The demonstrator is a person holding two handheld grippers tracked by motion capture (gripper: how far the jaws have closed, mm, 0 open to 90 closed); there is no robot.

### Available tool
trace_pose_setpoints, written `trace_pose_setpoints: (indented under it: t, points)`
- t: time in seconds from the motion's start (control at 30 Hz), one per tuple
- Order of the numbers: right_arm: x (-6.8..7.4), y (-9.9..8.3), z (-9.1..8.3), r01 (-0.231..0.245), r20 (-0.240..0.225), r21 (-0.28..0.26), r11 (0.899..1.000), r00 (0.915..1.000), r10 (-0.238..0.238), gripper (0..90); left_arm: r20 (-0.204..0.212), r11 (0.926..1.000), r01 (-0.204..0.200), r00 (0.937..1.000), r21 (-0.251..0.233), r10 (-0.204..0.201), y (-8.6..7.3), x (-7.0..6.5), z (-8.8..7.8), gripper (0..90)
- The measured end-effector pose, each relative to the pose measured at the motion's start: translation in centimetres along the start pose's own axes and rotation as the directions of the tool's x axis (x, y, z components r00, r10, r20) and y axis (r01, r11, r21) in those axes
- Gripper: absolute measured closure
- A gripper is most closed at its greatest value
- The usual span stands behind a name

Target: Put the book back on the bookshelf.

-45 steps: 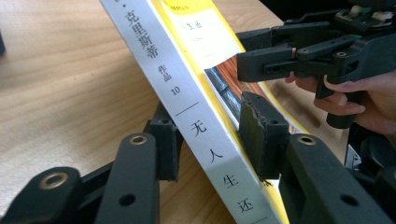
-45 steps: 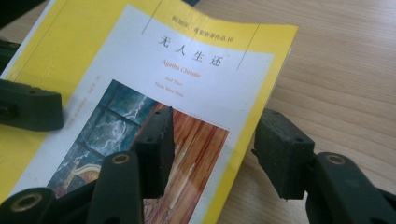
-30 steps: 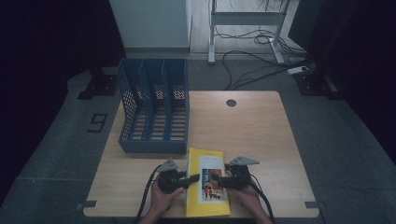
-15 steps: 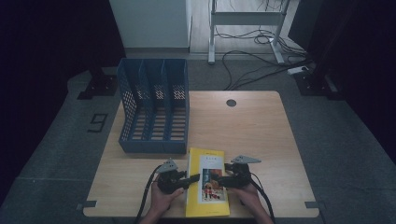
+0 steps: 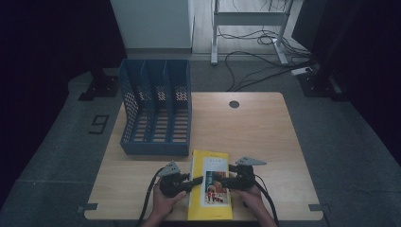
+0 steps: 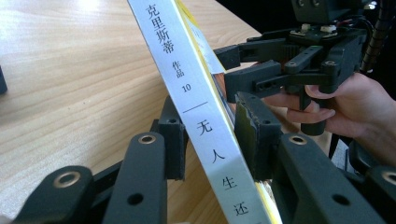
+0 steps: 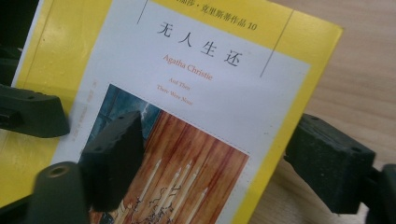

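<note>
A yellow paperback book (image 5: 211, 189) lies face up at the near edge of the wooden table, just in front of the blue file rack. Its cover carries a white panel with Chinese title, "Agatha Christie" and a painted picture; its white spine (image 6: 196, 100) bears Chinese characters.

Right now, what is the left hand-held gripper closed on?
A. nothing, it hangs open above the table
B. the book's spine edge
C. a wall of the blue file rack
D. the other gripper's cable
B: in the left gripper view the left hand-held gripper has its pads on either side of the book at its white spine, pressing on it.
</note>
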State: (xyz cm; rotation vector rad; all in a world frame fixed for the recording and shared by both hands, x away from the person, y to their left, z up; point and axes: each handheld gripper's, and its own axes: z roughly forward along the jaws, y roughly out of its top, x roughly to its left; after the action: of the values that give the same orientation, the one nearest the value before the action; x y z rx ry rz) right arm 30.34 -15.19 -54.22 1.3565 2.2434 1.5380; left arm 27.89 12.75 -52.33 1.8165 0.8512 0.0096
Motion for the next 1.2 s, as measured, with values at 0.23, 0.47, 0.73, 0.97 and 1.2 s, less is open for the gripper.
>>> trace_pose_setpoints:
  t: [0.23,0.47,0.73,0.97,1.2]
  points:
    - [1.1,0.7,-1.1,0.074,0.032,-0.062,0.995,0.9969,-0.072,22.8,-0.01,0.9987,-0.043,0.9991,-0.028,0.042,0.6,-0.9,-0.8,66.9]
    - [1.9,1.0,-1.6,0.136,0.073,-0.053,0.989,0.9886,-0.132,23.4,-0.015,0.9977,-0.06,0.9981,-0.029,0.06,0.8,-1.2,-1.1,67.1]
    - [2.7,1.5,-2.3,0.19,0.104,-0.074,0.979,0.9778,-0.182,24.8,-0.019,0.9959,-0.081,0.9966,-0.039,0.081,1.1,-1.6,-1.4,67.4]
    - [2.9,1.7,-2.7,0.208,0.112,-0.083,0.975,0.9737,-0.198,26.6,-0.02,0.9949,-0.09,0.9958,-0.045,0.089,1.1,-1.8,-1.5,67.2]
    - [3.4,1.7,-3.0,0.245,0.135,-0.091,0.965,0.9633,-0.232,27.4,-0.024,0.995,-0.089,0.9958,-0.045,0.088,1.1,-1.8,-1.5,66.7]
